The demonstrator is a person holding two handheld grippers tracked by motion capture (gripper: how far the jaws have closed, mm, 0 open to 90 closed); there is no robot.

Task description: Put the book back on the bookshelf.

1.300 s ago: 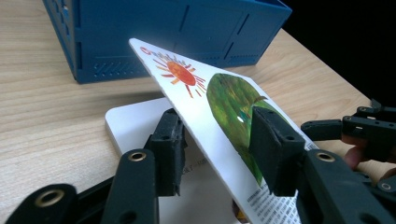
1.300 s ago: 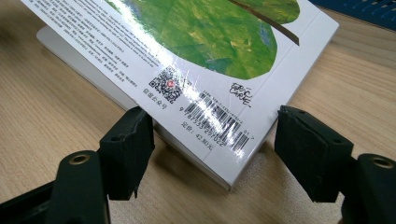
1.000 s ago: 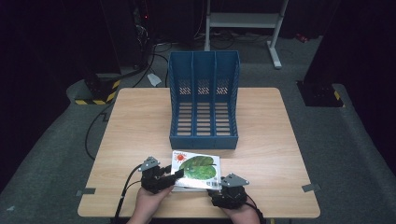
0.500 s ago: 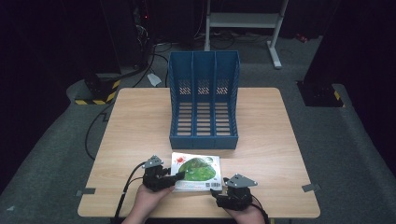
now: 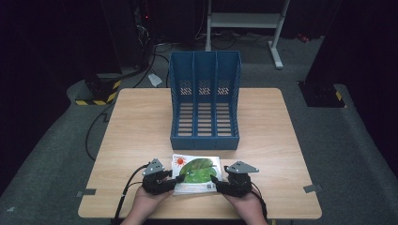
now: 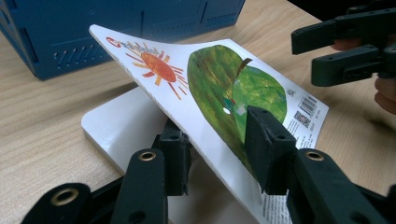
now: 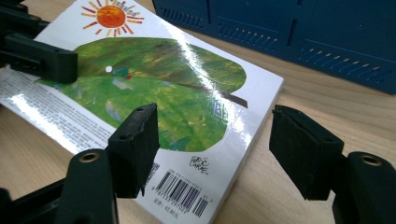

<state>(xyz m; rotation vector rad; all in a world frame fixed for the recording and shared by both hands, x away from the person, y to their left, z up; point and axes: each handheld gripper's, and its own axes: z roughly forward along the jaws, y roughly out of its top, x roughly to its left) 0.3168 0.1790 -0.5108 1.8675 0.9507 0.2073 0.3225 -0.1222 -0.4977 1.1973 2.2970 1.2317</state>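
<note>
The left gripper [image 6: 219, 154] has just closed its jaws on the book's [image 6: 215, 88] lifted cover; the right gripper [image 7: 212, 144] hovers with jaws open above the book's corner; rack [image 5: 204, 101] behind on the surface [image 5: 136, 122].

Left gripper [image 6: 219, 154]: jaws have just been closing; I now see them pinched on the book [image 6: 219, 88] cover, its left edge lifted off the pages. Right gripper [image 7: 215, 149]: backed off the book toward the right corner, jaws apart, touching nothing.

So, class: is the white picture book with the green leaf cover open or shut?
Open: the left gripper's fingers pinch the book's lifted cover, white page beneath.
</note>
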